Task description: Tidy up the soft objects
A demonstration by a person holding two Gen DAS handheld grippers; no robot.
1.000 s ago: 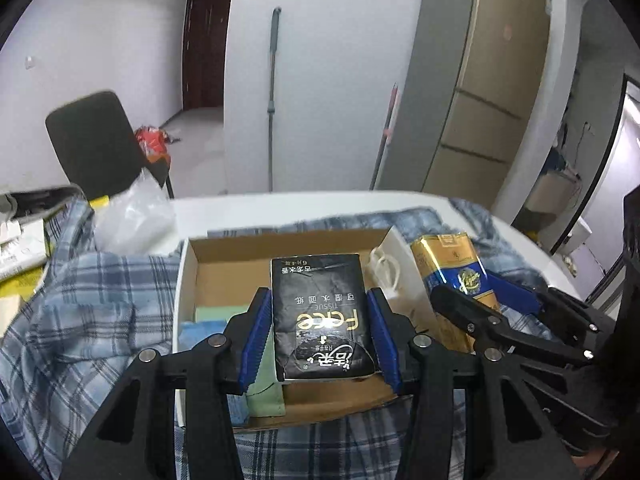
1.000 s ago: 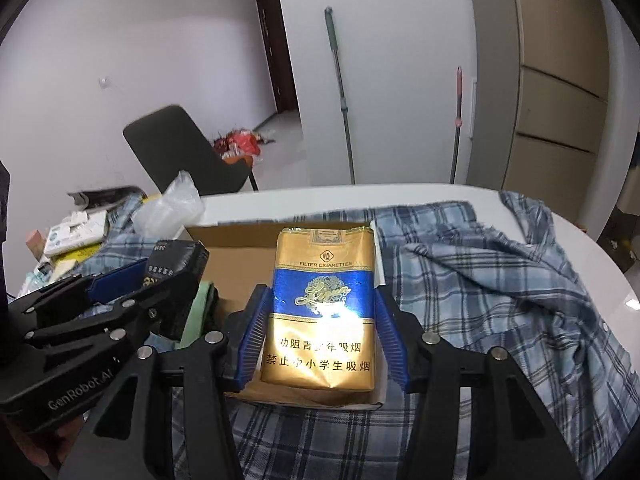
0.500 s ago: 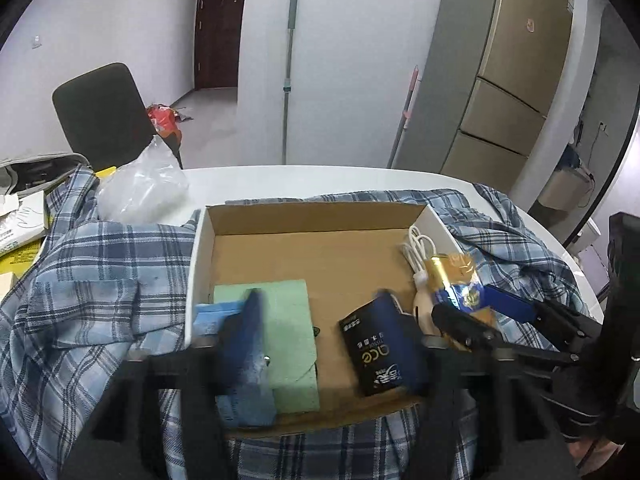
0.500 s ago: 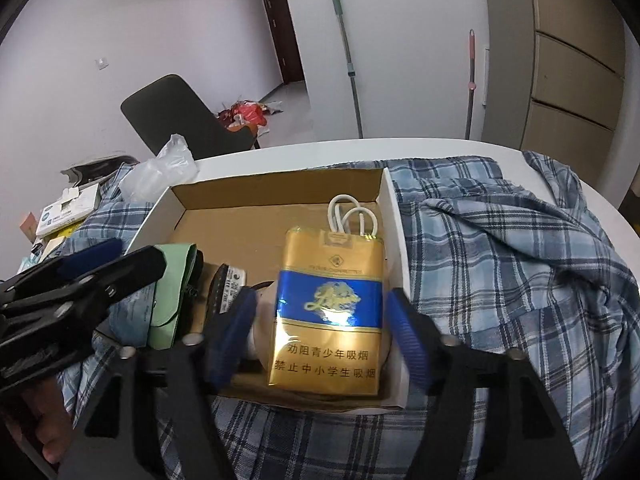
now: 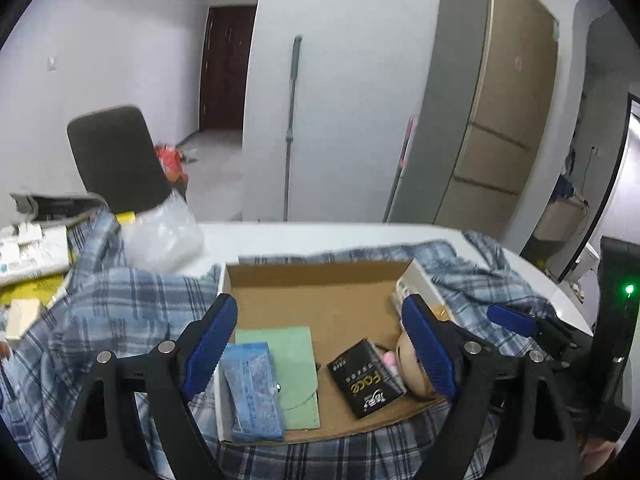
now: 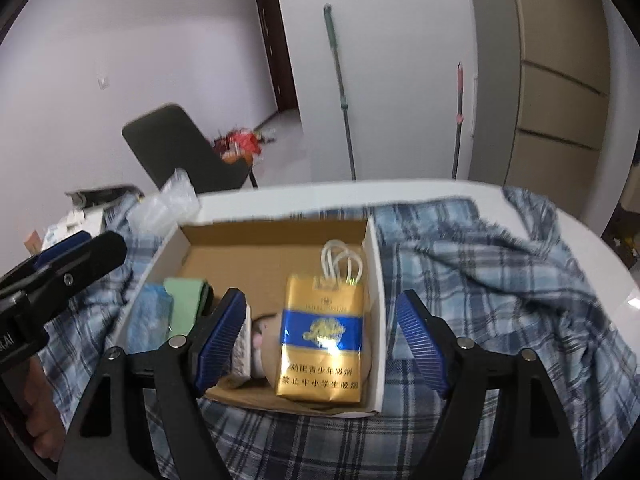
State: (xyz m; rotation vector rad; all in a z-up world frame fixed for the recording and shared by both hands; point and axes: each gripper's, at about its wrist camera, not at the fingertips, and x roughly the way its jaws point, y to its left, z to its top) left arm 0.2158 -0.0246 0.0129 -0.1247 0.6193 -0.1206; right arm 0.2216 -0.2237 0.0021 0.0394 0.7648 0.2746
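An open cardboard box [image 5: 320, 276] [image 6: 376, 264] sits on a blue plaid shirt. In it lie a black tissue pack [image 5: 366, 378], a green pouch [image 5: 292, 364], a blue packet [image 5: 250, 388] and a gold-and-blue soft cigarette pack [image 6: 322, 338] next to a white cord [image 6: 340, 260]. My left gripper [image 5: 320, 344] is open and empty above the box's near side. My right gripper [image 6: 320, 340] is open and empty, its jaws either side of the cigarette pack, apart from it.
The plaid shirt [image 6: 500, 280] covers a white table [image 5: 320, 236]. A clear plastic bag [image 5: 160, 236] and papers [image 5: 28, 248] lie at the left. A dark chair [image 5: 116, 160], two mop handles and a tall cabinet [image 5: 492, 120] stand behind.
Both grippers opened and let go: the black tissue pack and the cigarette pack now lie in the box. Both grippers have drawn back slightly.
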